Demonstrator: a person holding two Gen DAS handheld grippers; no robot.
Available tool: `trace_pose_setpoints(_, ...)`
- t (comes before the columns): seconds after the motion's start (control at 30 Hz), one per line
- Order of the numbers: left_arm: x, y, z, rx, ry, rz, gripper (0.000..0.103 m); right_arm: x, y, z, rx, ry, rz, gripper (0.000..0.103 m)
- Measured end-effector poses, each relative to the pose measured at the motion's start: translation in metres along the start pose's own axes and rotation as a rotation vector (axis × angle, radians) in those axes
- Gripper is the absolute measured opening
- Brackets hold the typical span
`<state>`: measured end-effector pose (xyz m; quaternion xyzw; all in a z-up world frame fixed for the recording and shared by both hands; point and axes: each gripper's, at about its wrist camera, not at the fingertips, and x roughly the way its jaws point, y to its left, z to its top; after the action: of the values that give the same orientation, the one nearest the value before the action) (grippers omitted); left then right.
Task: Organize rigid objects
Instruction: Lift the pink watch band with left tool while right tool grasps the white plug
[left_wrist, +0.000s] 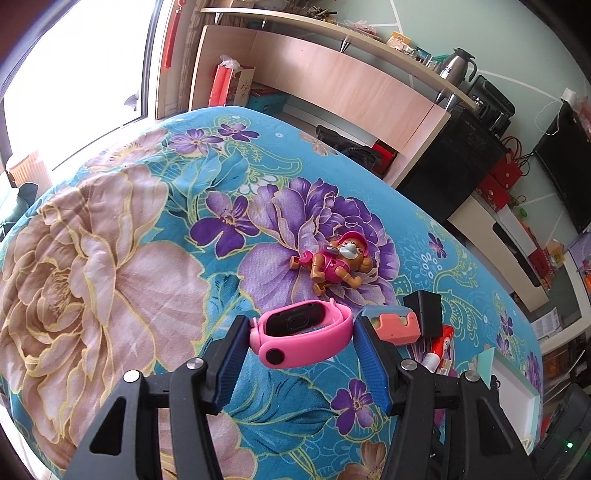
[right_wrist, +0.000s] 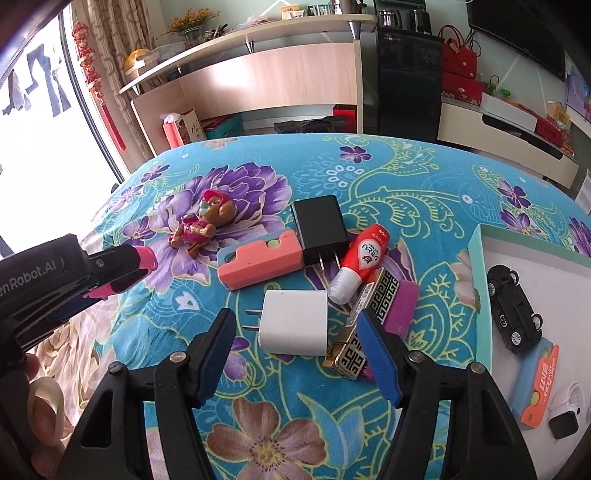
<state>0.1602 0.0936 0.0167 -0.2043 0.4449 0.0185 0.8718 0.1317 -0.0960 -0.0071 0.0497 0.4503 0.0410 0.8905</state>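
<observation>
My left gripper (left_wrist: 301, 332) is shut on a pink smartwatch (left_wrist: 301, 332) and holds it above the floral bedspread (left_wrist: 110, 258); it also shows in the right wrist view (right_wrist: 122, 273) at the left. My right gripper (right_wrist: 295, 325) is open around a white charger (right_wrist: 294, 322) lying on the bed. Beyond lie a pink-orange case (right_wrist: 258, 258), a black charger (right_wrist: 320, 225), a red-and-white tube (right_wrist: 360, 263), a gold patterned lighter (right_wrist: 364, 321) and a toy dog (right_wrist: 203, 225), which the left wrist view also shows (left_wrist: 332, 264).
A teal-rimmed white box (right_wrist: 480, 288) at the right holds a black toy car (right_wrist: 515, 314), an orange case (right_wrist: 539, 384) and a small white-and-black watch (right_wrist: 563, 417). Desk and shelves stand beyond the bed's far edge.
</observation>
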Motion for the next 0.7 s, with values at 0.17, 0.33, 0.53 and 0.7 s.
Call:
trace_pose_setpoints(0.17,0.001,0.004,0.000,-0.011,0.004,-0.004,0.061,0.010,0.006,-0.002,-0.018,0.031,-0.016,0.064)
trace_pose_setpoints(0.33,0.002,0.006,0.000,-0.019,0.008,-0.004,0.061,0.012,0.012,-0.003,-0.031,0.025,-0.023,0.064)
trace_pose_setpoints(0.53,0.003,0.006,-0.001,-0.018,0.014,-0.006,0.061,0.014,0.017,-0.002,-0.055,0.023,-0.051,0.064)
trace_pose_setpoints(0.7,0.002,0.007,0.000,-0.019,0.009,0.000,0.061,0.018,0.023,-0.002,-0.085,0.017,-0.092,0.064)
